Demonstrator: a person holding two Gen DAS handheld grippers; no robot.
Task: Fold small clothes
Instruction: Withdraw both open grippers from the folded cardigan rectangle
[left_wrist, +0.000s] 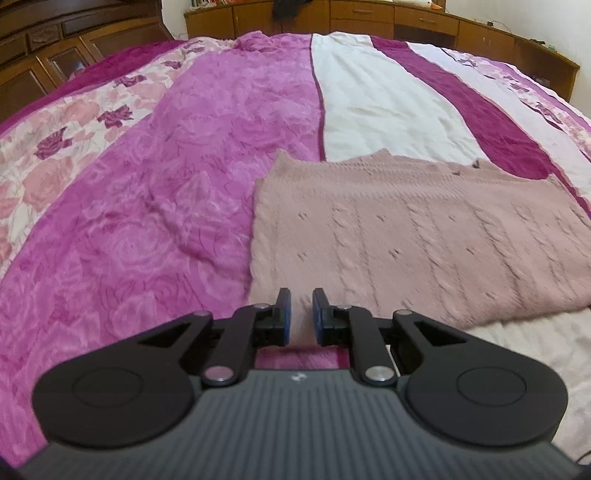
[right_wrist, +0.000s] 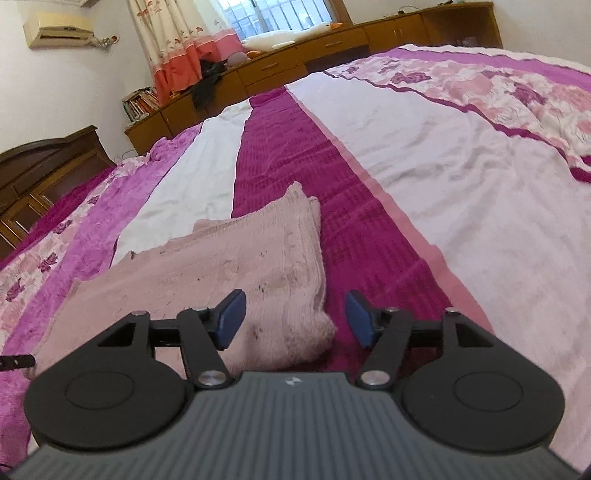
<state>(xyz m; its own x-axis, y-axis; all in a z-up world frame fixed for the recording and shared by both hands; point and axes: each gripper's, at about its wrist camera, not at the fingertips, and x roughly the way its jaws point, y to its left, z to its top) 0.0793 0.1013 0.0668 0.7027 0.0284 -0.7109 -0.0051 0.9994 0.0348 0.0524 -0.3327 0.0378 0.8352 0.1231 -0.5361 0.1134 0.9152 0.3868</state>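
A dusty-pink cable-knit sweater lies folded flat on the bed. My left gripper is at its near left corner, its blue pads almost together with the knit edge pinched in the narrow slit between them. In the right wrist view the sweater shows stacked layers along its right side. My right gripper stands open over the near right corner. That corner lies between the pads, and neither pad touches it.
The bedspread has magenta, white and floral stripes and spreads widely around the sweater. Low wooden cabinets line the far wall, with a plush goose on top. A dark wooden headboard stands at the left.
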